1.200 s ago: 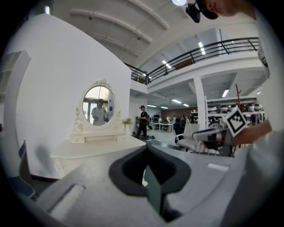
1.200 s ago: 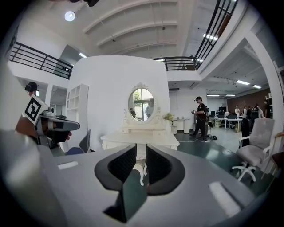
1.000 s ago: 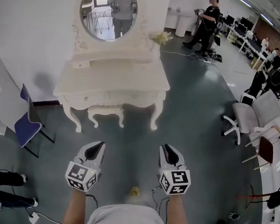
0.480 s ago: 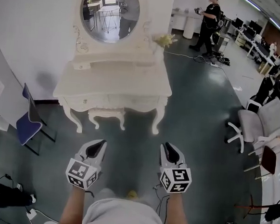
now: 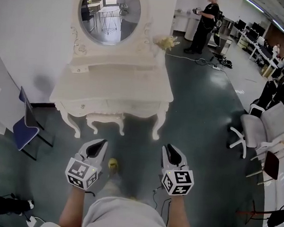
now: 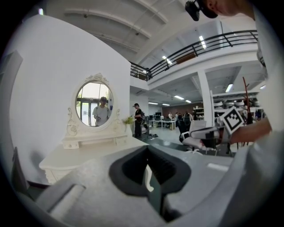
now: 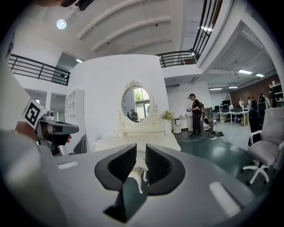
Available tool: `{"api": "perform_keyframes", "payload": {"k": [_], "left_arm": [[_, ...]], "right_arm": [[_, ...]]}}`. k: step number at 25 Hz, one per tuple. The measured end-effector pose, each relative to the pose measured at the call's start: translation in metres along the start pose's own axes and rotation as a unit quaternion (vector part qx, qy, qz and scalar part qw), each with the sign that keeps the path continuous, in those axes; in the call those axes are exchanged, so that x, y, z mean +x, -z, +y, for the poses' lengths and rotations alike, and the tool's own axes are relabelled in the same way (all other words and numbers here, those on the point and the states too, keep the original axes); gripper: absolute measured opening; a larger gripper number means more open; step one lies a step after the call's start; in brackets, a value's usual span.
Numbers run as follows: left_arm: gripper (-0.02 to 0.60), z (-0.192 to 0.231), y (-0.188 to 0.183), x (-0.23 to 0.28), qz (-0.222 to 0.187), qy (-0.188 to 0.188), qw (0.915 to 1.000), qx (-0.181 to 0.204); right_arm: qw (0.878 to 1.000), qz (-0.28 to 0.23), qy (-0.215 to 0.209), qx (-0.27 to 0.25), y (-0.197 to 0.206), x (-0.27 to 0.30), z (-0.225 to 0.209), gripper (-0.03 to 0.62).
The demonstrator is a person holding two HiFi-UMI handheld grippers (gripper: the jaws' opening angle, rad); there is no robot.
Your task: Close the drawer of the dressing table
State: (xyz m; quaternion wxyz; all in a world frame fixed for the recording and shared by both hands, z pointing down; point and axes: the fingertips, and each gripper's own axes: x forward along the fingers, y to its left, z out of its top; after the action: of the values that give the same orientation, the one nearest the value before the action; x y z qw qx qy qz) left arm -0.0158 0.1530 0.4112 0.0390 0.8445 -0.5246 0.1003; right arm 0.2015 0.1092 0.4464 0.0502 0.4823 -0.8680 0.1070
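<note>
Both grippers are out front over the floor, and the table (image 5: 115,84) sits well apart from them, against the wall ahead. The left gripper (image 5: 99,147) has its jaws drawn in to a bare slit with nothing between them. It's the same with the right gripper (image 5: 170,152), narrow and empty. The drawer (image 5: 114,105) sits in the front apron under the top, just above a stool (image 5: 105,117). How far out it stands I can't tell from here. It looks like a light, stiff wooden box on runners. Best bet is a flat push at mid-front so it doesn't skew and jam.
</note>
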Motion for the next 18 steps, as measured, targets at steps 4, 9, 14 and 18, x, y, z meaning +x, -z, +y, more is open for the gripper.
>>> {"api": "perform_keyframes", "payload": {"k": [4, 9, 14, 18], "left_arm": [[-0.002, 0.025, 0.0, 0.026, -0.005, 0.006, 1.0, -0.002], [-0.002, 0.063, -0.006, 0.065, -0.006, 0.011, 0.9999, -0.008], [-0.001, 0.116, -0.008, 0.109, 0.001, 0.016, 0.9997, -0.018], [-0.002, 0.162, -0.014, 0.146, 0.008, 0.023, 0.9995, -0.022]], "right_arm": [[1.0, -0.011, 0.008, -0.011, -0.007, 0.031, -0.005, 0.049], [0.999, -0.01, 0.017, -0.029, -0.025, 0.08, -0.016, 0.049], [1.0, -0.002, 0.023, -0.016, -0.038, 0.144, -0.026, 0.049], [1.0, 0.009, 0.028, -0.01, -0.049, 0.2, -0.032, 0.049]]}}
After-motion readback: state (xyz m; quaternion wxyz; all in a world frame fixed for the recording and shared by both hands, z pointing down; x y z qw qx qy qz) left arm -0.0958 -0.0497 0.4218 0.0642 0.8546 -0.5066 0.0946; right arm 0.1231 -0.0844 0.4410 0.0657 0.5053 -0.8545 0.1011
